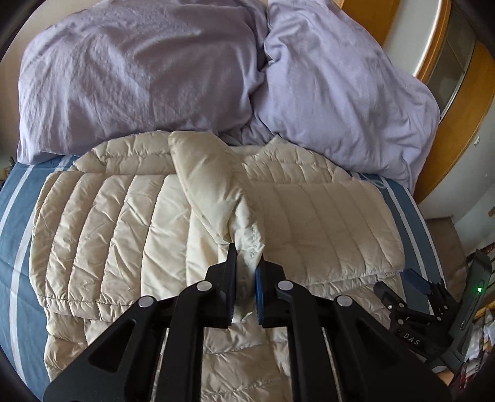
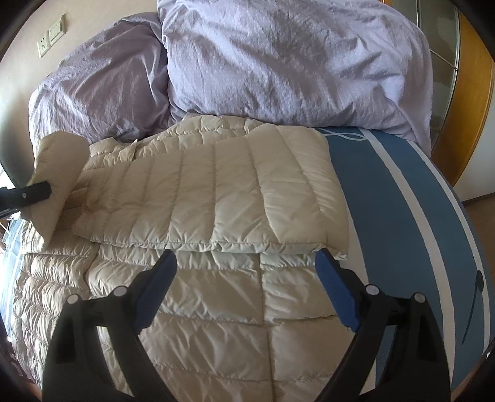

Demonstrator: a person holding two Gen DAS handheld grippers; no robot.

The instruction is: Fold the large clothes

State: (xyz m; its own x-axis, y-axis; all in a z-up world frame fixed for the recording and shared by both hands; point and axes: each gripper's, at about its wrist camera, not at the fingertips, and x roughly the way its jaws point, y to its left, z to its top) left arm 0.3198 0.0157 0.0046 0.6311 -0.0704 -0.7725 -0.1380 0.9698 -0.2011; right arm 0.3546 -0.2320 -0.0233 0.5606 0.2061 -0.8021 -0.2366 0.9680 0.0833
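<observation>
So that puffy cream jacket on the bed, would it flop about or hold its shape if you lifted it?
Probably floppy: the sleeve pinched by the left gripper drapes limply across the jacket. Likely light for its bulk, given the puffed quilted panels. The shiny shell may be somewhat slippery, so folded layers might slide.

Ahead of both grippers lies a bed with a blue cover (image 2: 411, 216) crossed by pale stripes. Two lavender pillows (image 1: 139, 77) are heaped at its far end, touching each other, against a plain pale wall (image 2: 27, 24). A switch and socket plate (image 2: 52, 35) sits on that wall, up to the left. To the right stands a wooden cabinet (image 1: 464, 102) with frosted glass panels. Soft daylight falls across the bedding.
</observation>
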